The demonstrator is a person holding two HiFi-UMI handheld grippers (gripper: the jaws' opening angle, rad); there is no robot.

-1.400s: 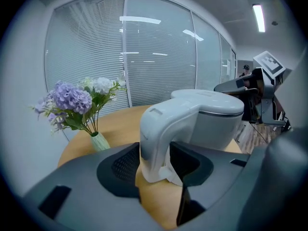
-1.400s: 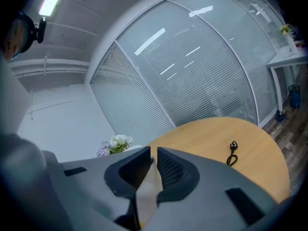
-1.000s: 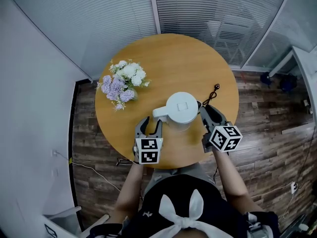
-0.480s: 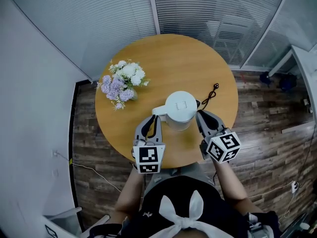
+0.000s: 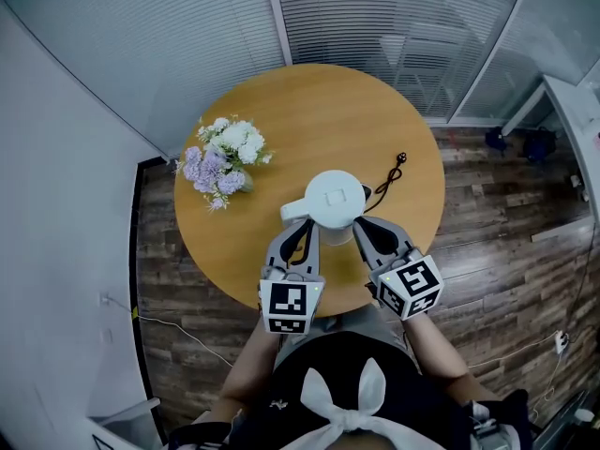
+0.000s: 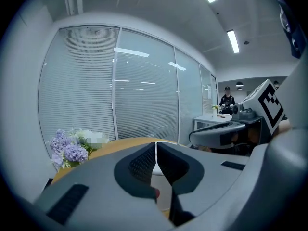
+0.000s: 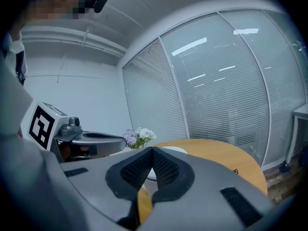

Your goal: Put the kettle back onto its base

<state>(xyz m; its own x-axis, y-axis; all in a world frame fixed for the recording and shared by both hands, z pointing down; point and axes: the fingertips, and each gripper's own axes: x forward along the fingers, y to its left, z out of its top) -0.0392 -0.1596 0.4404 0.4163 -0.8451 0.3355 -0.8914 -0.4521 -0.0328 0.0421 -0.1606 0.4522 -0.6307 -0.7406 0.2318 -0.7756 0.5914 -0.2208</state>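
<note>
The white round-lidded electric kettle (image 5: 334, 195) is standing upright on the round wooden tabletop (image 5: 319, 111), just ahead of both tongs and in the gap between their two lines of aim. Its body is hiding whatever is under it, so no separate base is showing. A thin black power cord (image 5: 386, 180) is trailing out from beneath it, beyond the right tongs, which suggests the base is lying under the kettle.

The kettle's white handle (image 5: 294, 212) is sticking out sideways toward the left tongs' side, so the line from handle to body is running across in front of the tongs and not toward them.

The left tongs (image 5: 307, 227) are sitting just short of that handle and are the nearer pair to it. Their ribbed pads are meeting at the tips with nothing between them, and only a sliver of white kettle is showing through behind.

The right tongs (image 5: 357, 226) are pointing at the kettle's round flank on the side away from the handle, close to it but apparently not touching. They too are pressed together and carrying nothing.

Any fresh grasp would be falling to the left tongs, which would first need to spread.

A bunch of lilac and white flowers (image 5: 222, 160) is lying well off beyond the left tongs, clear of the kettle.
</note>
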